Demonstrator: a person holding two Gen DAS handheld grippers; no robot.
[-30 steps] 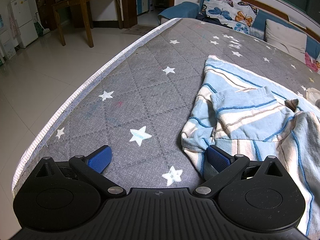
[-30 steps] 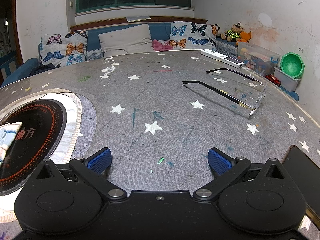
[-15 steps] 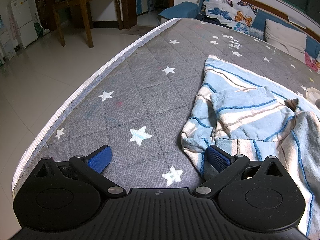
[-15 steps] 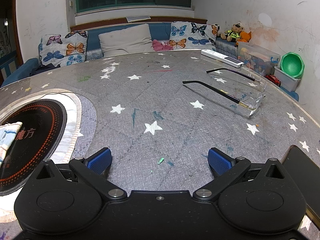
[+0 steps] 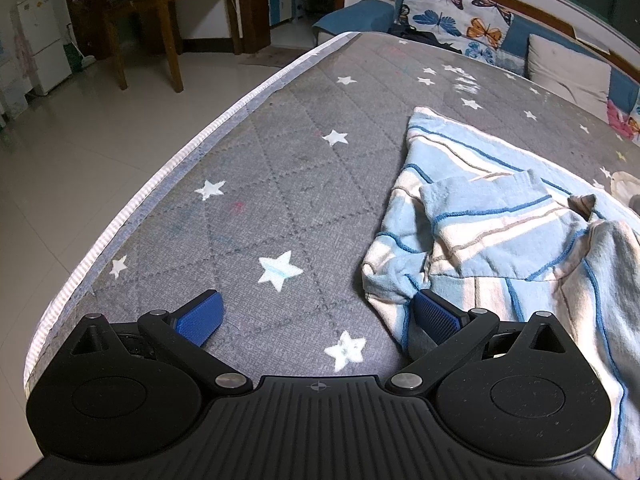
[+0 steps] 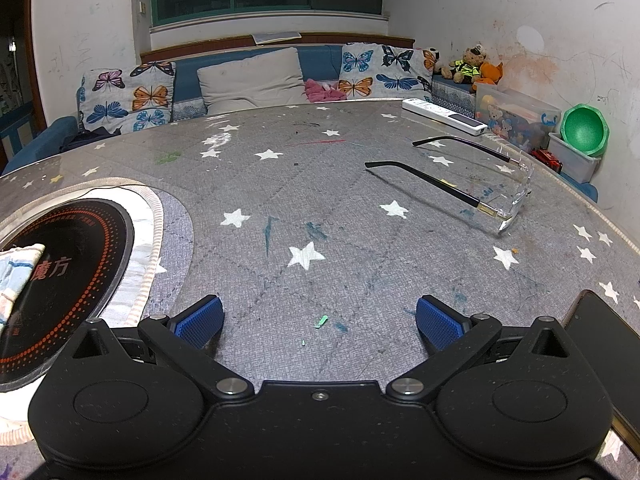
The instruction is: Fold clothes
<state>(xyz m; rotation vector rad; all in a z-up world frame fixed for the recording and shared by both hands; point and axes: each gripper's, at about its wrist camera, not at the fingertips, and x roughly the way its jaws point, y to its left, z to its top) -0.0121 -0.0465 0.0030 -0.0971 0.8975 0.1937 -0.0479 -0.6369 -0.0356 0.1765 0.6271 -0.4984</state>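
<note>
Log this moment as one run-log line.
left gripper: open, beside striped garment | right gripper: open, empty | fold: not started

A light blue garment (image 5: 500, 232) with white bands and thin darker blue and tan stripes lies crumpled and unfolded on the grey, star-patterned mattress (image 5: 280, 184). Its fabric looks soft, like towelling. One flap is turned back over the middle, and the lower left corner is bunched into a rounded lump near the mattress's front edge. In the right wrist view, only a small striped corner of it (image 6: 18, 268) shows at the far left, lying over a round black mat (image 6: 72, 248).
</note>
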